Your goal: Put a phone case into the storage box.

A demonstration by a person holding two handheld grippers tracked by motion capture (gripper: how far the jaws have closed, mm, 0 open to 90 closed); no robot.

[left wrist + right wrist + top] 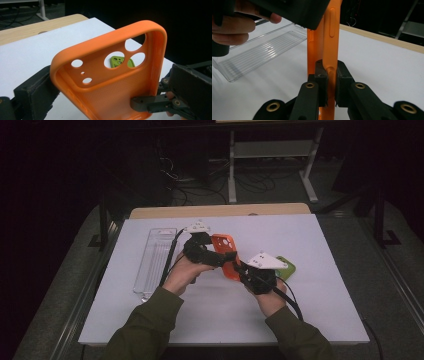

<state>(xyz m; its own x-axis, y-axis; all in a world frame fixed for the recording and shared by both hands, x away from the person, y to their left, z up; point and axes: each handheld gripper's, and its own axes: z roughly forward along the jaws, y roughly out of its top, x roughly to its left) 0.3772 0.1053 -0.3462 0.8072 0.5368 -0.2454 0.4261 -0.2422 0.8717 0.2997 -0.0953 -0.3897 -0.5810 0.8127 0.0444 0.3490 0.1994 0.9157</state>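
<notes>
An orange phone case (223, 243) is held upright above the white table, its inner side facing the left gripper view (107, 97). My right gripper (331, 67) is shut on the case's lower wall, one pad on each side (236, 266). My left gripper (111, 72) straddles the case across its width. Its left pad (37, 90) rests against one long edge, while a thin gap shows at the right pad (190, 80). A green phone case (286, 266) lies flat on the table by the right hand, and shows through the orange case's camera hole (119, 61).
A clear plastic tray (155, 260) lies lengthwise on the left of the white table (310, 310). A wooden strip (220, 210) runs along the far edge. Beyond it stand a desk frame and cables on the dark floor.
</notes>
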